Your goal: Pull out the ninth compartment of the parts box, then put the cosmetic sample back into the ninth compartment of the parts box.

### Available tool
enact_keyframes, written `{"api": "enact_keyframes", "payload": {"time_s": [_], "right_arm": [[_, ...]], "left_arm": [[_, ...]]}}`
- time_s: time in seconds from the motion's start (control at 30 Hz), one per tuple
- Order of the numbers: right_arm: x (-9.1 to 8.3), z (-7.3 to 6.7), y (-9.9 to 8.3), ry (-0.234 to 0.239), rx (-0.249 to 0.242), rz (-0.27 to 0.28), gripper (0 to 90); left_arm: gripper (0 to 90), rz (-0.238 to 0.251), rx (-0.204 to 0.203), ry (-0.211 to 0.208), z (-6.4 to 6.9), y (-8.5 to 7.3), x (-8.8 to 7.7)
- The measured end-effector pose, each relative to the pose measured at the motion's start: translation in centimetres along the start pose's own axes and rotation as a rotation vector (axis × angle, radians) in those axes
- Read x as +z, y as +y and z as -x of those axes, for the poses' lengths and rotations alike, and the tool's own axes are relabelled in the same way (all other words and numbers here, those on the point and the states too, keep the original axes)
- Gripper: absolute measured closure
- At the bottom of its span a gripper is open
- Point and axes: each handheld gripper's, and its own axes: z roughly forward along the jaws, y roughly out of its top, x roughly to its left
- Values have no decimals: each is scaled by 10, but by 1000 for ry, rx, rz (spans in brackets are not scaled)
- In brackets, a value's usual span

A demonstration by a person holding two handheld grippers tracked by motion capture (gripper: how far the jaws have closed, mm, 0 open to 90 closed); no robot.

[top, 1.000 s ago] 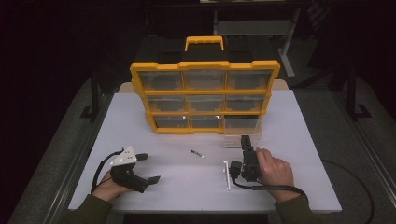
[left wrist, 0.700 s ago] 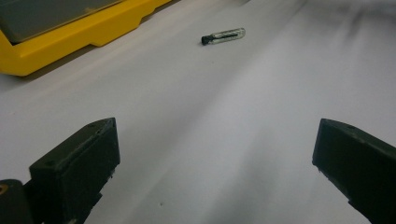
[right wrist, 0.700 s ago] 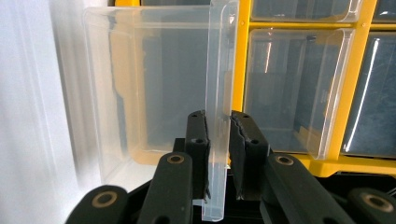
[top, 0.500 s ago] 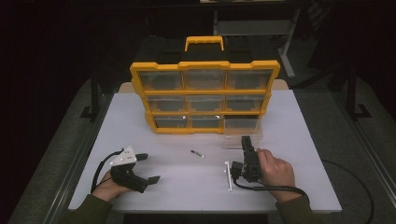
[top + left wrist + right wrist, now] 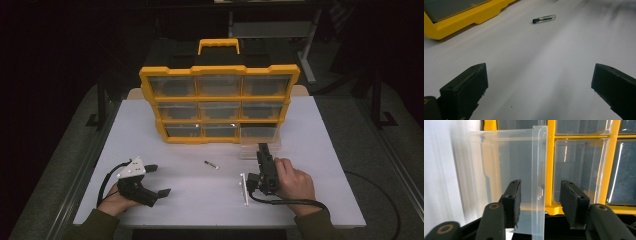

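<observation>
Black and spread wide, the left hand-held gripper (image 5: 157, 181) rested on the white surface (image 5: 200, 200) at the lower left of the frame, gripping nothing. A small glass vial (image 5: 211, 164) lay right of it, long axis slanting. Further right, the right hand-held gripper (image 5: 262, 148) had just been opening; its pads stood off either side of the clear plastic drawer (image 5: 506, 167), whose thin upright wall stayed between them, directly ahead beneath the yellow organiser (image 5: 219, 70).
</observation>
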Motion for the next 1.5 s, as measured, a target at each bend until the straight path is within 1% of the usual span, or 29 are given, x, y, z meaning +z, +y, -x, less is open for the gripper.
{"api": "enact_keyframes", "payload": {"time_s": [0.2, 0.27, 0.37, 0.5, 0.53, 0.6, 0.63, 0.7, 0.73, 0.9, 1.0, 1.03, 1.1, 1.17, 1.2, 1.23, 1.3, 1.5], "right_arm": [[-2, 0, 1, 19, 4, 8, 443], [-3, 1, 1, 16, 7, 9, 414], [-3, 1, 1, 25, 15, 1, 389], [-5, 0, 2, 41, 6, -15, 331], [-6, -1, 2, 36, 7, -11, 320], [-9, -1, 1, 47, 7, -3, 277], [-10, -2, 0, 41, 4, 2, 248], [-11, -3, -1, 41, 3, 3, 231], [-12, -4, -2, 38, 7, 1, 207], [-16, -4, -4, 24, 26, -7, 152], [-19, -3, -5, 36, 40, -17, 93], [-20, -4, -6, 34, 35, -16, 89], [-22, -5, -7, 51, 40, -19, 87], [-24, -7, -9, 55, 36, -20, 85], [-25, -8, -9, 58, 44, -21, 86], [-25, -8, -10, 72, 47, -23, 86], [-25, -9, -11, 68, 48, -24, 85], [-26, -8, -11, 59, 74, -5, 86]], "left_arm": [[6, -3, 4, 1, 0, 0, 0], [5, -1, 0, 1, 0, 0, 0], [5, 5, -5, 1, 1, 0, 0], [5, 4, -7, 1, 1, 0, -1], [5, 7, -13, 1, 1, 0, -1], [6, 3, -8, 1, 1, 0, -1], [6, 2, -4, 2, 1, 0, -1], [5, -1, 0, 1, 1, 0, -2], [5, -1, 1, 1, 1, 1, -2], [5, -3, 4, 3, 1, 1, -2], [6, -7, 4, 3, 1, 1, -2], [5, -8, 4, 3, 2, 1, -2], [5, -8, 5, 4, 2, 1, -2], [5, -8, 4, 5, 2, 1, -2], [5, -8, 4, 5, 2, 1, -2], [5, -7, 6, 5, 2, 1, -2], [6, -5, 6, 6, 2, 1, -2], [5, -7, 8, 6, 2, 1, -2]]}}
